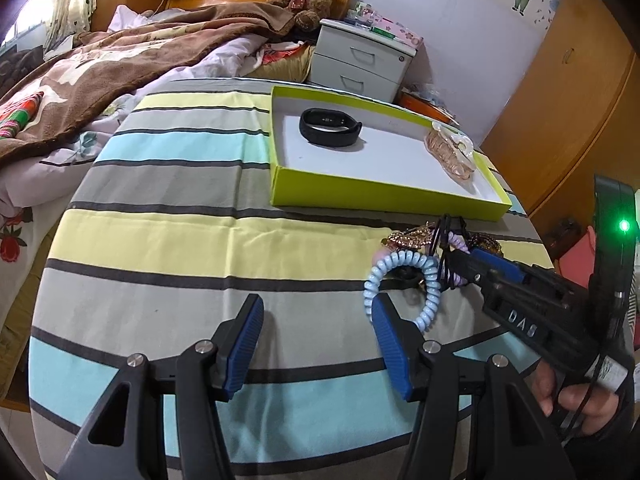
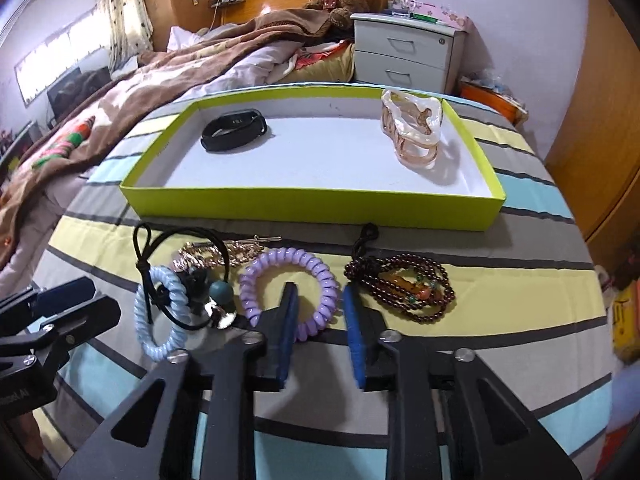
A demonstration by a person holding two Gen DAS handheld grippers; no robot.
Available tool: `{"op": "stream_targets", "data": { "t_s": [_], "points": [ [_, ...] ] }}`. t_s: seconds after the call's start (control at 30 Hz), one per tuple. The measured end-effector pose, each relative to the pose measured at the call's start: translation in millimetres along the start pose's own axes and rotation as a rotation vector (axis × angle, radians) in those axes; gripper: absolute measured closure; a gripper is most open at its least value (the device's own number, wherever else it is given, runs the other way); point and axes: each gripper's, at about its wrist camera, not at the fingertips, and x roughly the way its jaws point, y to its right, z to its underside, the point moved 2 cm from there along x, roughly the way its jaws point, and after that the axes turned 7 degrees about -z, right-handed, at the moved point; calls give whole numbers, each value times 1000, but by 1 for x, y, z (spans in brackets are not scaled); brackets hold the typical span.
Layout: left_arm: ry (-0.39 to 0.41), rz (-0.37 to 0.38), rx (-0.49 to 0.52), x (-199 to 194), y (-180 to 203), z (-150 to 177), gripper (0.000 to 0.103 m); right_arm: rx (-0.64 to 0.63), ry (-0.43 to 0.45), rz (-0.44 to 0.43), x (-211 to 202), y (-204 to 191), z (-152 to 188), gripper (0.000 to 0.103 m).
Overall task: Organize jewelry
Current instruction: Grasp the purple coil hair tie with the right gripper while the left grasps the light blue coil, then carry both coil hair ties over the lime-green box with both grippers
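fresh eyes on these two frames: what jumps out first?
The lime-green box on the striped cloth, holding only a black band at its left and a pearly claw clip at its right. In front of it lies a jumble of unsorted pieces; the right gripper has its fingers around the purple coil tie.

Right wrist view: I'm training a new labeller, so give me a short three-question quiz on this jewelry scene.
1. Which item has a strand between the fingers of the right gripper?
A. purple spiral hair tie
B. dark bead bracelet
C. gold chain
2. True or false: the green box holds both the black wristband and the hair claw.
3. How many spiral hair ties lie on the striped cloth?

Key: 1 A. 2 True. 3 Two: the purple one and the pale blue spiral hair tie.
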Motion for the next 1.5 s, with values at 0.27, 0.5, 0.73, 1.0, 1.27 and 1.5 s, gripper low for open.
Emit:
{"op": "stream_targets", "data": {
  "t_s": [0.27,0.5,0.73,1.0,1.27,1.5],
  "points": [
    [-18,32,6,8,9,-3,45,27,27,-20,-9,9,3,93],
    [-15,1,65,12,23,-4,45,50,64,-42,-25,18,6,93],
    [-10,-66,119,17,33,-6,45,66,85,-55,-37,24,11,93],
    [18,-165,206,19,44,-4,82,77,95,-68,-42,27,13,93],
    [14,-143,179,16,42,-3,93,87,105,-74,-46,31,15,93],
    [39,-112,150,2,40,-4,93,88,124,-79,-55,31,16,93]
  ]
}}
